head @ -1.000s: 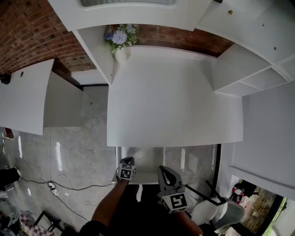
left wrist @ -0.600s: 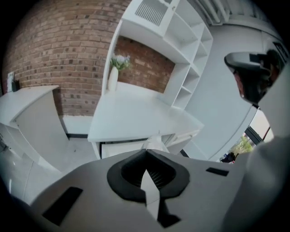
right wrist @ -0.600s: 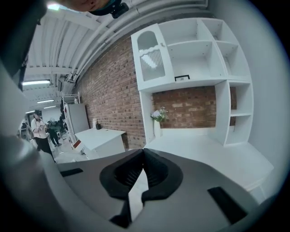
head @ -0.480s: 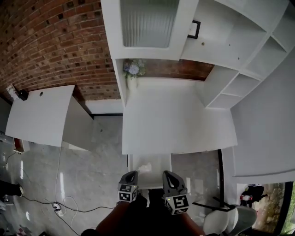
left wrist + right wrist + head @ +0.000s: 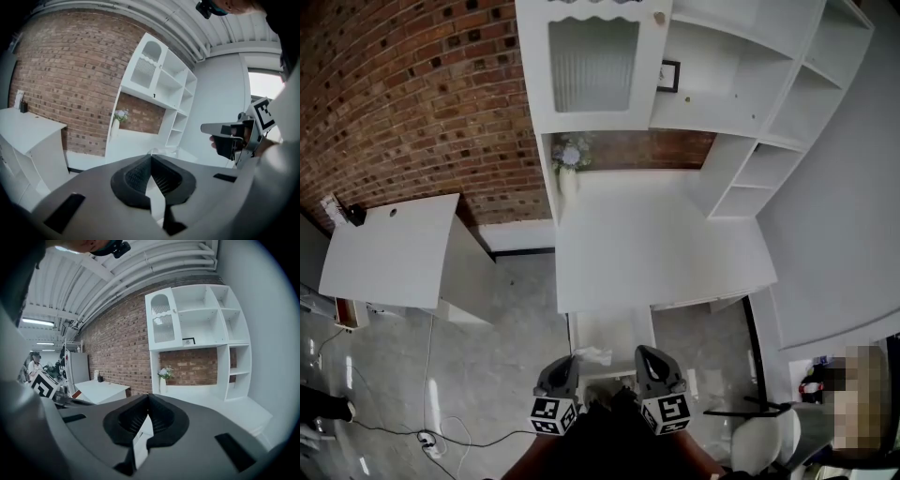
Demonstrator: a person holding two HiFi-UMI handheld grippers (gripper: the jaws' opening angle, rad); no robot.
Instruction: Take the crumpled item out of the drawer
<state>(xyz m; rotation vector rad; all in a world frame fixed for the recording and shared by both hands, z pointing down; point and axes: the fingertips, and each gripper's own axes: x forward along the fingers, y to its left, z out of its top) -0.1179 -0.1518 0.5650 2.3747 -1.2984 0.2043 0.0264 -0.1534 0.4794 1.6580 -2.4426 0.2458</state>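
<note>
Red-brown brick wall (image 5: pixel 412 112) across the far left, with a white side worktop (image 5: pixel 389 253) in front of it and a small dark object (image 5: pixel 356 216) on its far left corner. On the glossy grey floor (image 5: pixel 506 309) at near left, a thin cable (image 5: pixel 431 375) running down to a power strip (image 5: pixel 425 438).

Further right, white shelving (image 5: pixel 722 94) against the wall: a ribbed-glass cabinet door (image 5: pixel 593 66), a small framed picture (image 5: pixel 668 75) on the shelf beside it, and open compartments off to the right. Below the cabinet, a white vase of pale flowers (image 5: pixel 569 159) on the far left corner of the main worktop (image 5: pixel 661 239), also white.

Under that worktop's near edge, a white drawer (image 5: pixel 619 330) pulled open toward the person. Inside it, by the left wall at the near end, the pale crumpled item (image 5: pixel 593 354), not yet taken out.

At the drawer's near left corner, the left claw (image 5: pixel 565 362), just left of the crumpled item in the head view, jaws pressed together with nothing between them. At the near right corner, the right claw (image 5: pixel 643 351), apart from the item, jaws likewise closed on nothing. Both aimed toward the far wall, marker cubes nearest the person.

At near right, a pale chair (image 5: pixel 764 441) on the floor. Beyond it, a plain white wall (image 5: pixel 844 206).
</note>
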